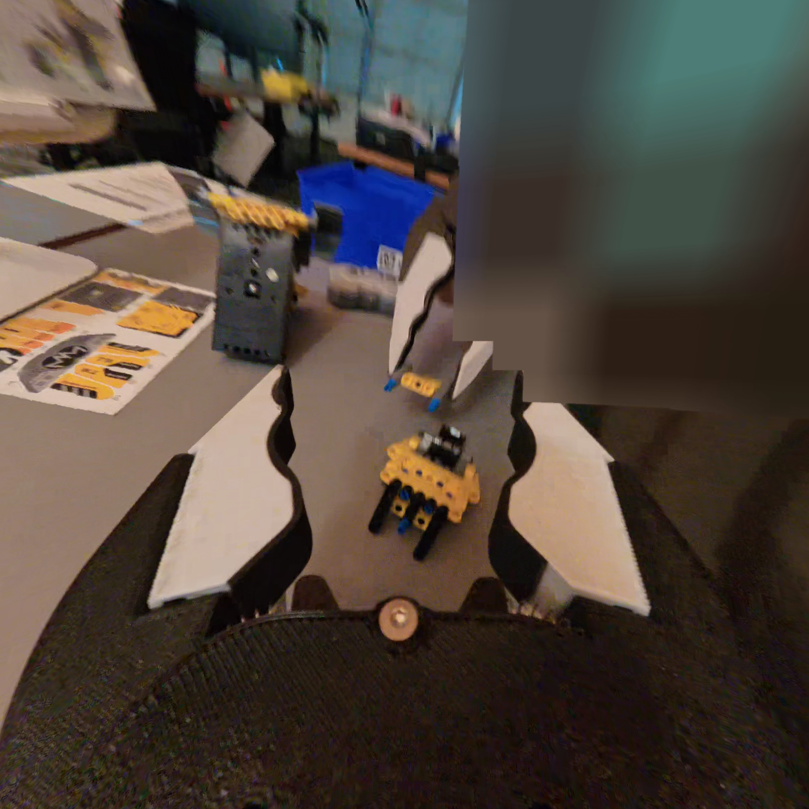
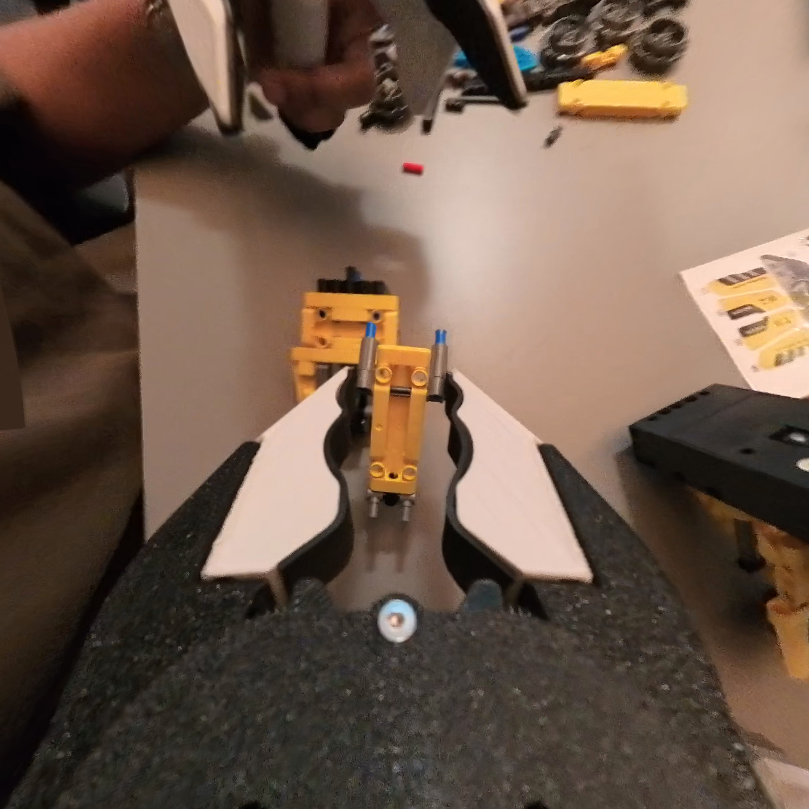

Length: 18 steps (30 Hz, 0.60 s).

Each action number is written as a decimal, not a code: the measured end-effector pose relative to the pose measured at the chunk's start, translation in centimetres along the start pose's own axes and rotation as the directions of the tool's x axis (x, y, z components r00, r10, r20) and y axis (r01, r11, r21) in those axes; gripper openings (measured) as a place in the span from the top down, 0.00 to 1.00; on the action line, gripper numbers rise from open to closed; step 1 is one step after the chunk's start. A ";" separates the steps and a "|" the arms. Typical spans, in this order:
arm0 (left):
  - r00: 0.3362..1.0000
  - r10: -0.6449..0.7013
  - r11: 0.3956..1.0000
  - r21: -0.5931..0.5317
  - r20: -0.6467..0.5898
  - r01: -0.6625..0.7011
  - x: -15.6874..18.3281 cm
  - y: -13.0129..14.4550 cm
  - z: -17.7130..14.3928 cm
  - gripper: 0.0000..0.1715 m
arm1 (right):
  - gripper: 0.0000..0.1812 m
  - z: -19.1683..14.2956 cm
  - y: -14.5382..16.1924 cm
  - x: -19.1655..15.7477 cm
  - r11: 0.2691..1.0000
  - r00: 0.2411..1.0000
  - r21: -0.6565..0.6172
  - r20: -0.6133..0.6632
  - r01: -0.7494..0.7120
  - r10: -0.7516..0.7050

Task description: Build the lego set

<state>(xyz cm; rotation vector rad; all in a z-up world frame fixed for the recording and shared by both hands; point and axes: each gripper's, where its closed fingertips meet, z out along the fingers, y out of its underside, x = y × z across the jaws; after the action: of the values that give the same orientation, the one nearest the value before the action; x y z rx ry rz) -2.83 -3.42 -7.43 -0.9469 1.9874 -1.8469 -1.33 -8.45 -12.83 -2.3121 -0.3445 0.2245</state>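
Two hand-held grippers: right clamps a yellow brick piece; left gapes wide above a yellow brick assembly. Align pins squarely.

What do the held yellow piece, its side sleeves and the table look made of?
Yellow piece: looks like moulded plastic, matte, with round holes and studs. Grey sleeves: metallic-looking, possibly just grey plastic. Table: smooth grey, probably laminate; blur leaves that open.

Ahead of the right gripper, the yellow block assembly is half hidden behind its held yellow piece; beyond, the parts pile is blurred and cut off.
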 end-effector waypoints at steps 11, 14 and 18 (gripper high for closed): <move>0.880 -0.471 0.858 0.194 -0.070 0.475 0.8 -1.7 0.8 0.62 | 0.78 -0.5 -3.8 -1.7 0.962 0.977 0.230 -0.188 0.147 -0.105; 0.803 -0.584 0.781 0.187 -0.118 0.596 2.1 -0.2 1.2 0.65 | 0.78 -1.2 -4.9 -2.6 0.936 0.949 0.278 -0.286 0.216 -0.135; 0.735 -0.626 0.722 0.164 -0.260 0.673 5.4 -0.1 2.1 0.74 | 0.78 -1.6 -5.9 -4.0 0.912 0.918 0.294 -0.358 0.286 -0.172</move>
<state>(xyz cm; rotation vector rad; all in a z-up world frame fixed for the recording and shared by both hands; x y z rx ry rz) -5.59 -8.35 -6.39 -1.5938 1.5414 -2.5653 -5.71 -6.88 -7.20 -1.9002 -0.3763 -0.2040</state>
